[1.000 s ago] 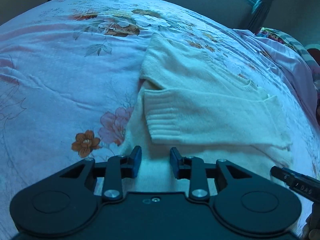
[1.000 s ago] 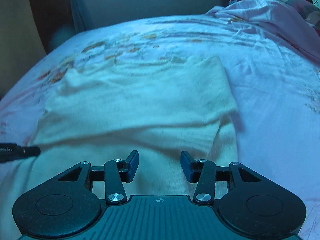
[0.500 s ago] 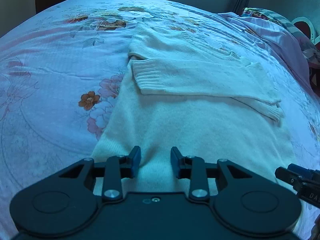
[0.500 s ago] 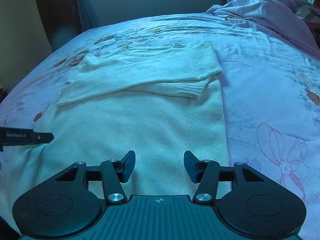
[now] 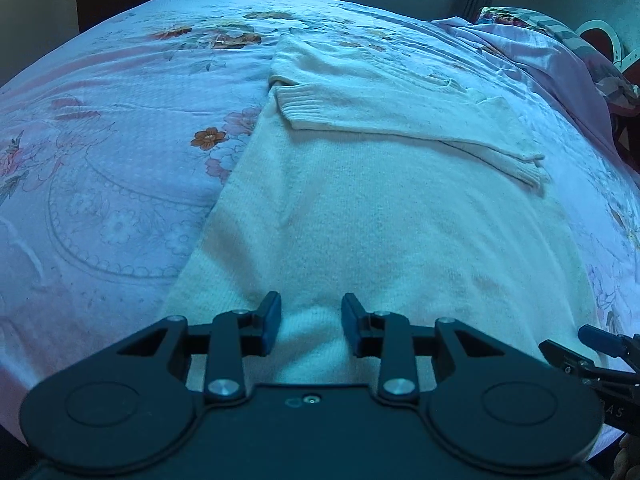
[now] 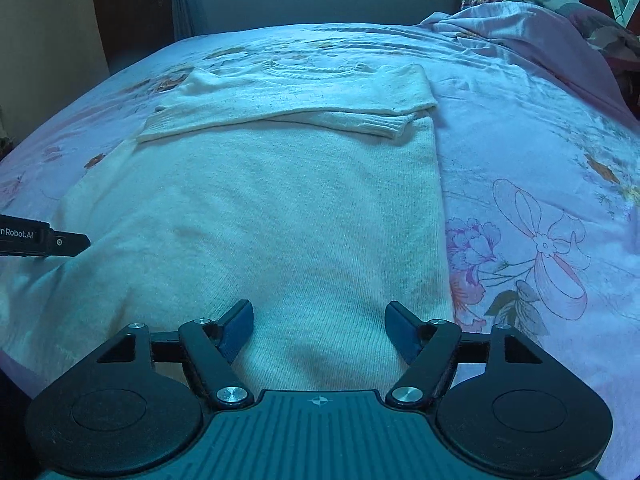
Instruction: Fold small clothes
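A cream knitted sweater (image 5: 380, 216) lies flat on the bed, neck at the far end, both sleeves (image 5: 384, 120) folded across the chest. It also shows in the right wrist view (image 6: 280, 208), sleeves (image 6: 280, 116) crossed. My left gripper (image 5: 311, 322) is open and empty over the sweater's near hem, left part. My right gripper (image 6: 319, 328) is open wide and empty over the hem's right part. Each gripper's tip shows in the other's view, the right one (image 5: 600, 344) and the left one (image 6: 60, 240).
The bed is covered by a pink floral sheet (image 5: 112, 152), also seen in the right wrist view (image 6: 540, 200). A bunched pink quilt (image 6: 520, 36) and pillows lie at the far right. A wall and curtain stand behind the bed.
Both grippers have pulled back from the sleeves toward the sweater's near hem. The right gripper's jaws have spread wider.
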Motion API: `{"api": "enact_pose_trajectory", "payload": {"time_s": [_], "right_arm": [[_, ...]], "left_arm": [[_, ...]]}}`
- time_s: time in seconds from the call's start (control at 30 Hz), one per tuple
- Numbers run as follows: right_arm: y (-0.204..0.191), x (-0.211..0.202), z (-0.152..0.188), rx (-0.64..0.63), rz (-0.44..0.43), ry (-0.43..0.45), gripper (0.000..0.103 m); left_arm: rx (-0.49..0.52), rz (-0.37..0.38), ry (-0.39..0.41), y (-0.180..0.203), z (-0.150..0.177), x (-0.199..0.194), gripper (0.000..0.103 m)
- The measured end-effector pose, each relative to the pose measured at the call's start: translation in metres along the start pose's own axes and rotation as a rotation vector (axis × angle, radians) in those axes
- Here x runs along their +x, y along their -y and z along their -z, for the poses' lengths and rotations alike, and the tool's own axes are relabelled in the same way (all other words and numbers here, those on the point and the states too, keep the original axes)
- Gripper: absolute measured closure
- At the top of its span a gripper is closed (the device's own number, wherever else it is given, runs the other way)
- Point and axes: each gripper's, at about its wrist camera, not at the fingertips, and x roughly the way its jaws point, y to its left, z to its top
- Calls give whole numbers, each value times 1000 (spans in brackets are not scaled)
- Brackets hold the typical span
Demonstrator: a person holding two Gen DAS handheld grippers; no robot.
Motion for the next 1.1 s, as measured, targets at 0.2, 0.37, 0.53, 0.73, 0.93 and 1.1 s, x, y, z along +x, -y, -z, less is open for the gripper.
{"api": "enact_pose_trajectory", "payload": {"time_s": [0.2,0.37,0.53,0.73,0.93,1.1], "right_arm": [[-3,-9,15,1,17,-7,9],[-7,-14,31,-14,39,-29,0],[-7,-18,39,-18,46,-37,0],[-5,-41,43,33,30,45,1],[-16,-33,47,-27,37,21,39],[-16,-32,55,-61,51,-6,39]], "left_arm": [[18,3,4,0,13,-10,71],[34,20,-3,-4,25,-21,70],[52,43,-3,-6,35,-29,64],[50,20,39,-11,44,-44,61],[90,-18,14,-21,55,-36,61],[97,-24,5,-26,64,-41,61]]}}
